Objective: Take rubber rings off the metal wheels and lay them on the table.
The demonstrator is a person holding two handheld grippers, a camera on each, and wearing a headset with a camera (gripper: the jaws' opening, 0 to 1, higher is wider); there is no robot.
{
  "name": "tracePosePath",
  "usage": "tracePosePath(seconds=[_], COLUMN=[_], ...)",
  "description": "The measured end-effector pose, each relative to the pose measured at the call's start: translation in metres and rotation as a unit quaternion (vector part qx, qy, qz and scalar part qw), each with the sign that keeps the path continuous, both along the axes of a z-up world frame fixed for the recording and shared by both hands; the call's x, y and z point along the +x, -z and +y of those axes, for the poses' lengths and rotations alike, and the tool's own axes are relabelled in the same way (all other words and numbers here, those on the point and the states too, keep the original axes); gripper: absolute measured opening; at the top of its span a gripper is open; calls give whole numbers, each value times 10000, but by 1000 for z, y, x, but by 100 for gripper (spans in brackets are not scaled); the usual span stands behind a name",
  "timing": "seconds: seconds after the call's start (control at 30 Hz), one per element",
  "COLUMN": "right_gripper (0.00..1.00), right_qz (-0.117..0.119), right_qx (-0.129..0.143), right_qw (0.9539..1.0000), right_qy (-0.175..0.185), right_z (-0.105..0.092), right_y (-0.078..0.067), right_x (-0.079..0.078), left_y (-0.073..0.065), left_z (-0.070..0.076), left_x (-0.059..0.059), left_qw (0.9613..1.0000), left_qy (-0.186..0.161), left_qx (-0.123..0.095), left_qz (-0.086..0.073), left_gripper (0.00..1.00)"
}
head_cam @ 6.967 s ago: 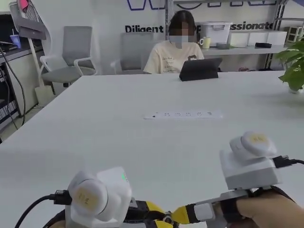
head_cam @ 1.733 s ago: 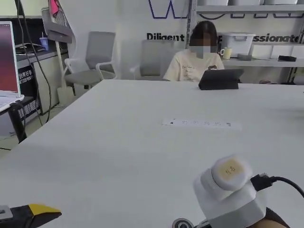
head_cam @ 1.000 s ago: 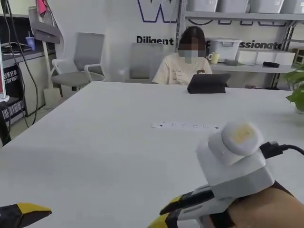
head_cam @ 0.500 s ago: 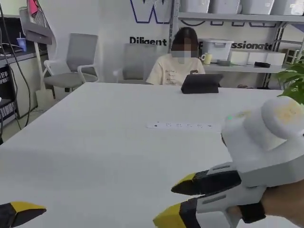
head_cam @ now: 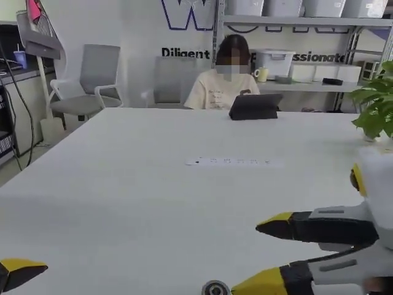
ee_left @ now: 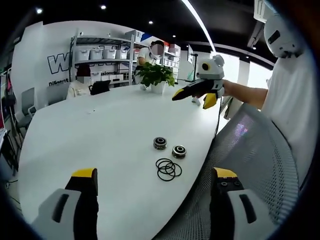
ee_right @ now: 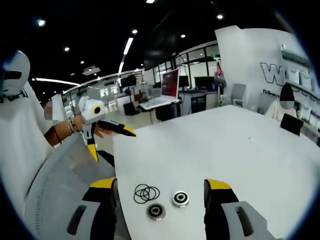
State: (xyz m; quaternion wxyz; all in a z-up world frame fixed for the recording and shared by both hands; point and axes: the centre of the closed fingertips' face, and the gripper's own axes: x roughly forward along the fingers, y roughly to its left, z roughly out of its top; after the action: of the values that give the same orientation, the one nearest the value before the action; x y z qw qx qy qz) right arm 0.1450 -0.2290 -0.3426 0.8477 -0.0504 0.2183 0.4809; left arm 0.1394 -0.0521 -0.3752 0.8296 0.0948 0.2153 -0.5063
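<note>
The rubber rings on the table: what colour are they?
Black. The rubber rings show best in the left gripper view.

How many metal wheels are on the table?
2. One metal wheel and a second wheel lie side by side on the table near its edge, next to the pile of rubber rings; nothing seems hidden.

The head view's bottom edge cuts off 1 metal wheel (head_cam: 215, 289).
</note>
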Motion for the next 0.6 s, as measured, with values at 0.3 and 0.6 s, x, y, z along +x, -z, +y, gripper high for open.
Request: tracePosePath(seconds=[0.3,0.6], right_gripper=[83,90], right_qz=[104,365], right_qx=[68,-145], right_qw=[9999,9991], right_qy=[91,166], right_z=[-17,-30], right_y=[20,51], right_x=[-12,-26], left_y=[4,2], left_z=[-1,-3], left_x=[0,2], left_qw=[10000,9998], left_qy=[22,2], left_qx=[-11,-134], left_qz=[93,120], left_gripper=[98,99])
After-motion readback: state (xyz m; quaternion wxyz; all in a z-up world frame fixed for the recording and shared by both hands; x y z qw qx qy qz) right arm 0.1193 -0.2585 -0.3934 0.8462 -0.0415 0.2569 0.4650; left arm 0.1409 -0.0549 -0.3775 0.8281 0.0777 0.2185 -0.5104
